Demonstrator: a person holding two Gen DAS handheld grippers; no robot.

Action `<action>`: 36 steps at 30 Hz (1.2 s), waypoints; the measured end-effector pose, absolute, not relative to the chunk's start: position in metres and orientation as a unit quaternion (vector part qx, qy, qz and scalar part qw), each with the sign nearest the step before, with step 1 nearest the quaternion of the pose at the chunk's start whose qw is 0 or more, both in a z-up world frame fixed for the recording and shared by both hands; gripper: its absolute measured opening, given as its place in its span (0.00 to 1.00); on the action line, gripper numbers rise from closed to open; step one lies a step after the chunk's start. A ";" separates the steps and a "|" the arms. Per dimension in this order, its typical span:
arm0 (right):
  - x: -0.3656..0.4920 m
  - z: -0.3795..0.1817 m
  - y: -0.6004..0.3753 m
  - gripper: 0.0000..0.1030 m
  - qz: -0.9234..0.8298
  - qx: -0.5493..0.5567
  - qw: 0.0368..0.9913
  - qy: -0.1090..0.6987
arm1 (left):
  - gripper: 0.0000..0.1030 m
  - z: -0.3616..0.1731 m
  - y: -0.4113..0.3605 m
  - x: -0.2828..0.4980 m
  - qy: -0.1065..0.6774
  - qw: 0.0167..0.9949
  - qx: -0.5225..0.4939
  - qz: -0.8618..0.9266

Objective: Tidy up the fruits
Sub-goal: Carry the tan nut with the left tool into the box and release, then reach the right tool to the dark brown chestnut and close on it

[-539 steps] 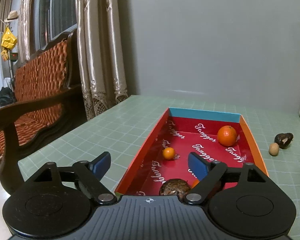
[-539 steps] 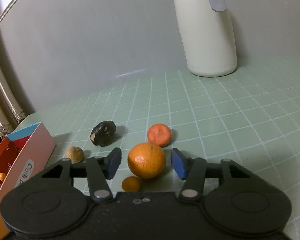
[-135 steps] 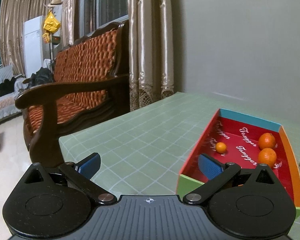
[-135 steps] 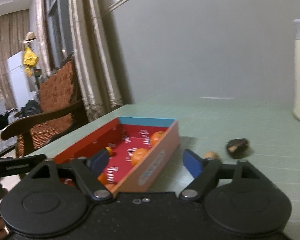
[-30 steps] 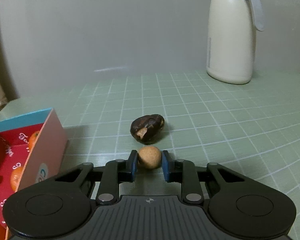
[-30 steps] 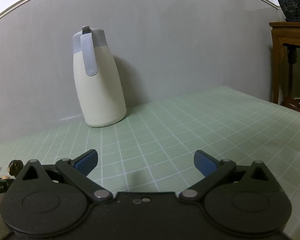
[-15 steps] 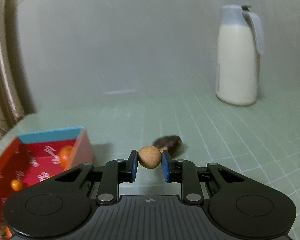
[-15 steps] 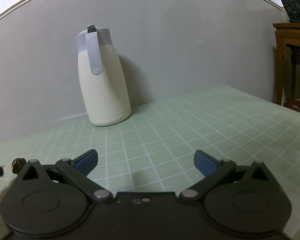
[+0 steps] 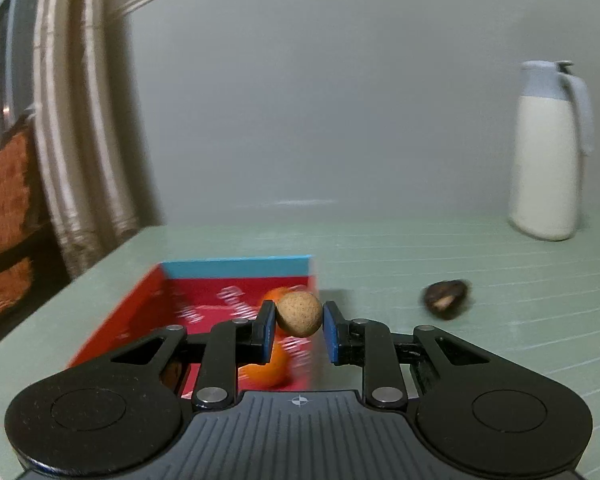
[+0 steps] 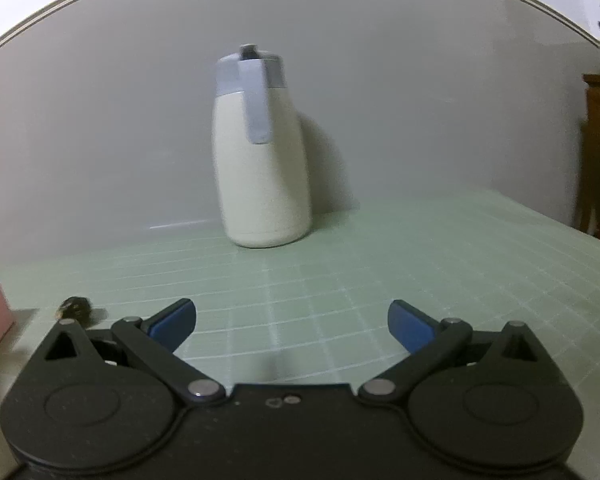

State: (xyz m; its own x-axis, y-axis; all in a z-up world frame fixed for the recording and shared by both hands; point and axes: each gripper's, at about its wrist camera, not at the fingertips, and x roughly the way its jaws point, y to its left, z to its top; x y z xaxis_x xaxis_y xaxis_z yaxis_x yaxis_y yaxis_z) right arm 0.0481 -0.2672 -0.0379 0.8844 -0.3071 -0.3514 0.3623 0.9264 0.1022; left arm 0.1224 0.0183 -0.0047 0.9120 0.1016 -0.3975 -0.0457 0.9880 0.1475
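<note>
Left gripper (image 9: 299, 326): our jaws pinch a small round fruit (image 9: 299, 314).
Right gripper (image 10: 291, 322): our jaws spread wide, nothing between.

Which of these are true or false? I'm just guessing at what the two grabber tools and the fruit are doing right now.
1. The left gripper is pinching a small tan round fruit. True.
2. The right gripper holds an orange. False: its jaws are wide open and hold nothing.
3. The red box has oranges in it. True.
4. The dark fruit lies inside the box. False: it lies on the green table, beside the box.
5. The white jug lies tipped over. False: it stands upright.
</note>
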 end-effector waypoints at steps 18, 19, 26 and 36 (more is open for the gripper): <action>0.072 -0.037 -0.201 1.00 -0.092 0.056 0.979 0.172 | 0.25 -0.026 0.103 0.129 0.285 0.949 0.020 0.137; 0.073 -0.037 -0.198 1.00 -0.089 0.055 0.980 0.172 | 0.25 -0.027 0.105 0.130 0.289 0.947 0.017 0.138; 0.079 -0.038 -0.184 1.00 -0.069 0.052 0.981 0.176 | 0.26 -0.031 0.113 0.129 0.313 0.940 -0.004 0.132; 0.085 -0.039 -0.166 1.00 -0.046 0.056 0.981 0.181 | 0.73 -0.025 0.118 0.111 0.289 0.948 -0.003 0.130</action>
